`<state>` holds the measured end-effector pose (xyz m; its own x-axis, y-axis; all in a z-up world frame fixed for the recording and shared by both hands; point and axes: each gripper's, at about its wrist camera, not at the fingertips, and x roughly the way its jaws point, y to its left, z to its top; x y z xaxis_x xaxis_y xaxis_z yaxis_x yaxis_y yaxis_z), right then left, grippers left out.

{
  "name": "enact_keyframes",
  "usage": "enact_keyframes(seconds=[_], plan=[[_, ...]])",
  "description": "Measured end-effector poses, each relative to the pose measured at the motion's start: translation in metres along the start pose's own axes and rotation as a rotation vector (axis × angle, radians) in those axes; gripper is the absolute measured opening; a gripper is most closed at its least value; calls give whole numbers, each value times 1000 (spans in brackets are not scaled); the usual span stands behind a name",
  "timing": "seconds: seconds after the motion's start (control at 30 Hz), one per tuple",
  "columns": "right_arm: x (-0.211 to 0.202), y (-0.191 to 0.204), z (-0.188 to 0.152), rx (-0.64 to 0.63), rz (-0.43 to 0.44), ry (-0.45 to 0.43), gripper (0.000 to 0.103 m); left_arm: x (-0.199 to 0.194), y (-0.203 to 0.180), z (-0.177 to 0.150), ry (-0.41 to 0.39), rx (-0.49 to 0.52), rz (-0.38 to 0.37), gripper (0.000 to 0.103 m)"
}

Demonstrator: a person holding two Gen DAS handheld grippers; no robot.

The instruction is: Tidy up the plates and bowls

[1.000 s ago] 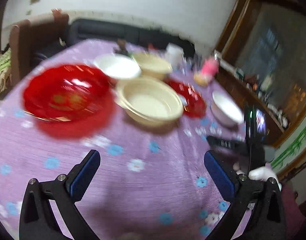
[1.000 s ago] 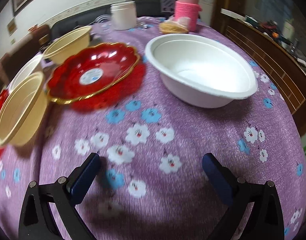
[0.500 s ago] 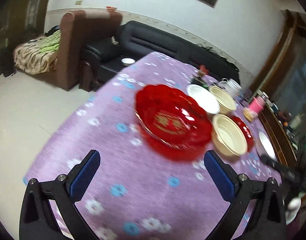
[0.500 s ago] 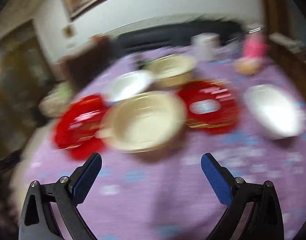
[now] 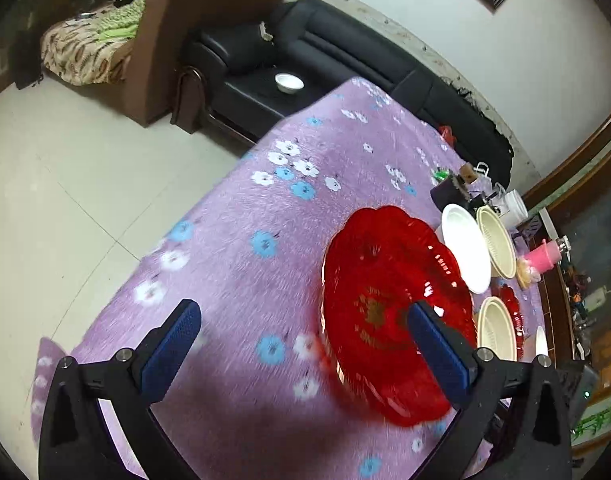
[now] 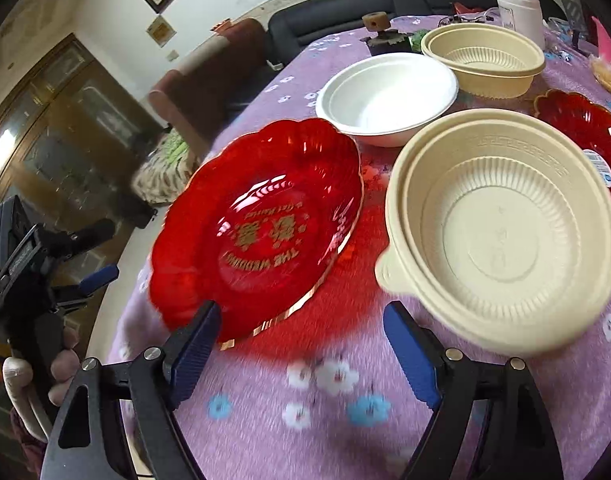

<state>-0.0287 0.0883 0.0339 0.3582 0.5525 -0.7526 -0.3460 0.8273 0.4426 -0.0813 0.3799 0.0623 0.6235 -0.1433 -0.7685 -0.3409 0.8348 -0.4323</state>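
Clearly the main risk is at the big red plate point(image 6: 261, 224): it lies near the counter point(image 6: 345, 400) edge, and its scalloped rim is thin and glossy, so a gripper pushing from the wrong side could slide it over the purple cloth and off. The right gripper point(image 6: 301, 354) has its blue pads wide apart and holds nothing; it hovers just before the plate's near rim. The left gripper point(image 5: 305, 352) is also spread apart and empty, beside the same plate. Just to the right of the plate sits a cream bowl point(image 6: 501, 232) with a ribbed inside, light and easy to tip. Behind them stand a white bowl point(image 6: 385, 98), a second cream bowl point(image 6: 481, 60) and a smaller red plate point(image 6: 585, 132)
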Motion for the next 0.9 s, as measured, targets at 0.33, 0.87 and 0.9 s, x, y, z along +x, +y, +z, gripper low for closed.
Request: enact_keyframes(seconds=[0.33,0.87,0.9], plan=[[31,22,15,-48,-74,-17,66,63,-21,15,79,44,13,97],[17,42,-3,-187,-127,-40,34,19,-19,-24,62,145,85,31],[17,44,-6,-194,-120,-35,34,15,-16,-29,63,138,88,31]])
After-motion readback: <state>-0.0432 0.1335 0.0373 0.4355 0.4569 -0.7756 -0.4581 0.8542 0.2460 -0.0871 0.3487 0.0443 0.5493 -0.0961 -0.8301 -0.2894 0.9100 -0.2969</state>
